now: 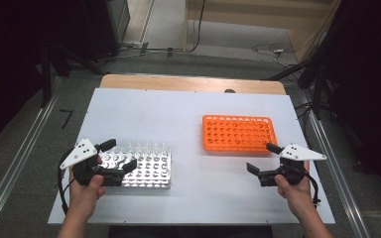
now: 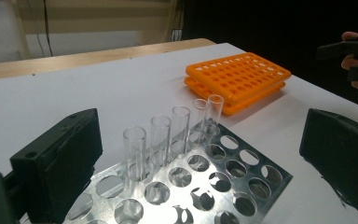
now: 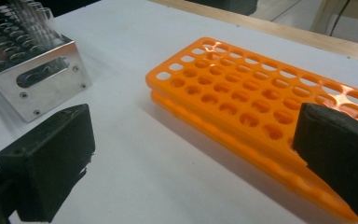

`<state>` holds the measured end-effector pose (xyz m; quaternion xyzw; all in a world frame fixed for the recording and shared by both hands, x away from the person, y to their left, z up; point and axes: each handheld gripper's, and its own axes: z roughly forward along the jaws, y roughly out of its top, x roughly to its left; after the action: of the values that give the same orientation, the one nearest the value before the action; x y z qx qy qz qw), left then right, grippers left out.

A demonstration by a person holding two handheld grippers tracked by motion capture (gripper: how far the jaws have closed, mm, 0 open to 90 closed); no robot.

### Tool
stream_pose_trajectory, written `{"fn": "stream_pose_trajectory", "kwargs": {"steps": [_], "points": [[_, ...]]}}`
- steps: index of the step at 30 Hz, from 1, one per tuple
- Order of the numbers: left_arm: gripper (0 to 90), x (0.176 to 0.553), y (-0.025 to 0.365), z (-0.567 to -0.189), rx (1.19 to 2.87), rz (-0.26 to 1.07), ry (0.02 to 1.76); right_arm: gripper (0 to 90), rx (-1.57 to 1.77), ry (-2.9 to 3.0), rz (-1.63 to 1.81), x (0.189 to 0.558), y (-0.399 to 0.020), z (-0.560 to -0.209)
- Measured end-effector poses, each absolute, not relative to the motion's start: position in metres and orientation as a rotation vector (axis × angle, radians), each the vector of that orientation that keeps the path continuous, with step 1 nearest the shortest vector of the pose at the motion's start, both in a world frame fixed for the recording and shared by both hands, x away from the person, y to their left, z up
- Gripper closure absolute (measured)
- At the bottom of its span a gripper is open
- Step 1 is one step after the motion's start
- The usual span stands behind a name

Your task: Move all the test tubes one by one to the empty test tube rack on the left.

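1. your left tool (image 1: 120,155) sits over the near left corner of the metal rack (image 1: 151,168), jaws spread wide with nothing gripped.
2. in the left gripper view those jaws flank a row of clear glass tubes (image 2: 160,137) standing upright in the rack (image 2: 223,179), without touching them.
3. your right tool (image 1: 261,158) hovers just in front of the orange rack (image 1: 238,133), near its right end; its jaws are wide apart and hold nothing.
4. in the right gripper view the orange rack (image 3: 242,100) lies between and beyond the jaws, its holes empty.
5. both racks rest on the white worktop (image 1: 144,111), well apart from each other.
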<state>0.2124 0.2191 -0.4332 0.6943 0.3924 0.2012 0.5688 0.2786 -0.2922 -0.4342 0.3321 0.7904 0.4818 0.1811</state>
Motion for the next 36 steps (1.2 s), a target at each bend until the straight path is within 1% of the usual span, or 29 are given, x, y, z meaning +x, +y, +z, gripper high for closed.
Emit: {"fn": "stream_pose_trajectory", "kwargs": {"steps": [6,20,24,36], "points": [[0.0,0.203,0.222,-0.436,1.618,0.476,0.891,0.0,0.959,2.219,1.344,0.275,-0.309,-0.44],[0.0,0.187,0.235,-0.448,1.599,0.465,0.895,0.0,1.018,2.172,1.361,0.26,-0.347,-0.453],[0.0,0.186,0.238,-0.449,1.583,0.459,0.893,0.0,1.037,2.153,1.376,0.261,-0.358,-0.457],[0.0,0.184,0.247,-0.454,1.574,0.462,0.88,0.0,1.082,2.11,1.399,0.267,-0.371,-0.468]]}}
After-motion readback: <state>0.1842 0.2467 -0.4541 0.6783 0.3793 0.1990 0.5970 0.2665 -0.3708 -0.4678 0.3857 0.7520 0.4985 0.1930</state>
